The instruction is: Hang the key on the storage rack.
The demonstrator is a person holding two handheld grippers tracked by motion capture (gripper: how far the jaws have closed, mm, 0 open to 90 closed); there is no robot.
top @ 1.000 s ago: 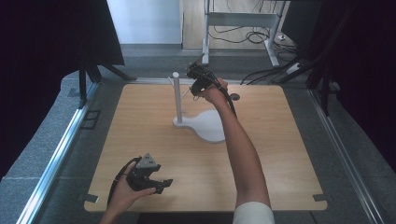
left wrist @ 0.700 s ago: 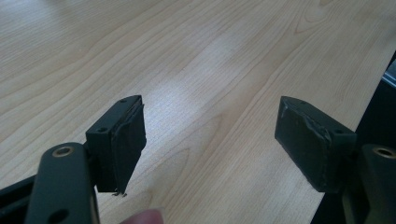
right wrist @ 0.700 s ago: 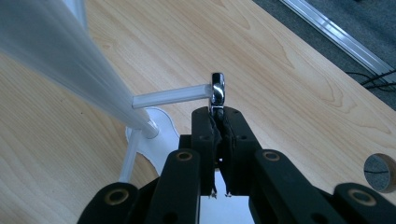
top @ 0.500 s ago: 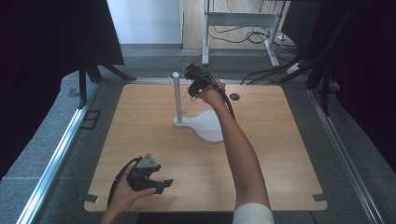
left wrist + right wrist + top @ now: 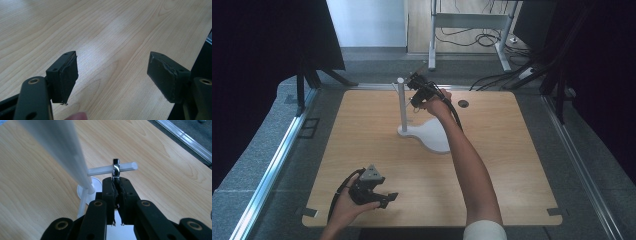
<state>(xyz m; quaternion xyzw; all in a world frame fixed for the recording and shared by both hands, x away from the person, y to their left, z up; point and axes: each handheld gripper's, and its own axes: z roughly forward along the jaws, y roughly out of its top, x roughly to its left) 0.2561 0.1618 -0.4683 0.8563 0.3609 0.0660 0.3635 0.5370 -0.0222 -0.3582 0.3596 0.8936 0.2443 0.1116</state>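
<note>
though half hidden by pads, metal ring (image 5: 116,168) on peg (image 5: 125,167), pinched in right gripper (image 5: 116,180); left gripper (image 5: 112,75) wide.

In front of me is a light wooden table (image 5: 512,165) with a visible grain, and it rests on a grey carpeted floor (image 5: 257,165). Directly on the table, near its far middle, stands a white stand (image 5: 432,136) with a flat curved base and an upright post. A small dark round hole (image 5: 463,104) is in the tabletop near the far edge.
</note>
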